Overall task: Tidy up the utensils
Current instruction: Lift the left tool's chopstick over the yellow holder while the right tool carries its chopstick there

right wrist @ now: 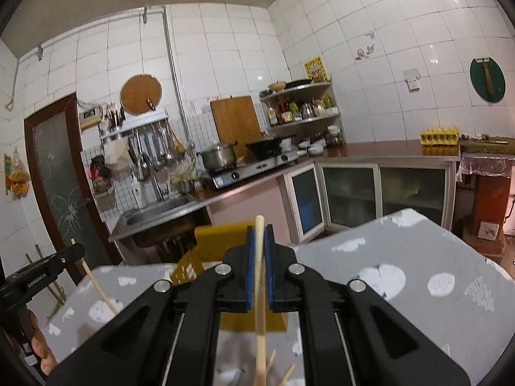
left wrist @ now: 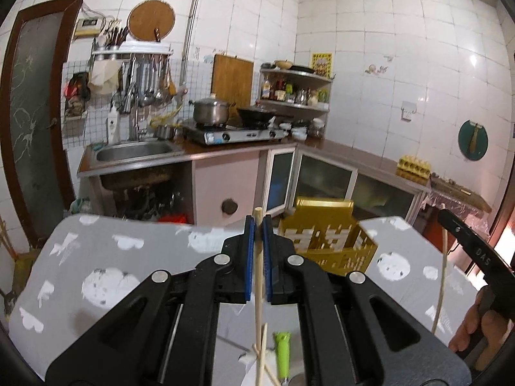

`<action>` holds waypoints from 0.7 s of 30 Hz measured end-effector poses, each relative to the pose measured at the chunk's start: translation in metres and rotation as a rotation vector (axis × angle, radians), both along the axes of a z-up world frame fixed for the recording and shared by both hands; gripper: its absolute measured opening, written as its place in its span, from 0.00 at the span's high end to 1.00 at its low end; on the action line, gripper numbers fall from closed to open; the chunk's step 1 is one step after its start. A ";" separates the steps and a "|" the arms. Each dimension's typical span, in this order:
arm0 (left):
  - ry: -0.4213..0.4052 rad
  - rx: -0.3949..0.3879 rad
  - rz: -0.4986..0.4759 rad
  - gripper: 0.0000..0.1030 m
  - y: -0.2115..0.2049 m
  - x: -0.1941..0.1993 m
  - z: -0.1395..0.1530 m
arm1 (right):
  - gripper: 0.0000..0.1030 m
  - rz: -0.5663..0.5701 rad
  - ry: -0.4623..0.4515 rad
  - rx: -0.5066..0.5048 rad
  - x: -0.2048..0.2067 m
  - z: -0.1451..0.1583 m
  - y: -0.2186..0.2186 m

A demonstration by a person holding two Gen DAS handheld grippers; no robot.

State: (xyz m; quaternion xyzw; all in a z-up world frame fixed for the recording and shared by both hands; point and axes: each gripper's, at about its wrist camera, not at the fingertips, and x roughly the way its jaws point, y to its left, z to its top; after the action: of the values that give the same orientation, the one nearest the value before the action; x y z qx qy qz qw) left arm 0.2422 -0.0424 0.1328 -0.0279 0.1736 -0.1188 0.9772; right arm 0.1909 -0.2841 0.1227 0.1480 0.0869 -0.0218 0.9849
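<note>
My left gripper is shut on a wooden chopstick that stands upright between its blue pads, lifted above the grey patterned table. My right gripper is shut on another wooden chopstick, also upright. A yellow slotted utensil basket stands on the table just beyond the left gripper, to its right; in the right wrist view the basket is just beyond and left. More chopsticks and a green-handled utensil lie below the left gripper.
Beyond the table are a kitchen counter with a sink, a gas stove with a pot and a wok, glass-door cabinets and an egg tray. The other gripper shows at each view's edge.
</note>
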 end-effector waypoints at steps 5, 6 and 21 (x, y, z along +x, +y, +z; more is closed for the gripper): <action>-0.048 -0.023 -0.023 0.96 -0.008 0.008 0.030 | 0.94 -0.007 -0.059 -0.011 0.016 0.025 -0.002; -0.059 -0.033 -0.026 0.96 -0.010 0.011 0.038 | 0.94 -0.006 -0.070 -0.017 0.021 0.032 -0.001; -0.183 -0.076 -0.085 0.96 -0.054 0.052 0.109 | 0.94 -0.005 -0.210 -0.025 0.090 0.087 0.004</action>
State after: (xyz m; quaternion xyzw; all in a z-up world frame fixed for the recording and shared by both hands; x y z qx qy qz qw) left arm 0.2945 -0.0963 0.2414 -0.0465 0.0799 -0.1688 0.9813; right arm 0.2812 -0.2804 0.2099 0.1372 -0.0173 -0.0100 0.9903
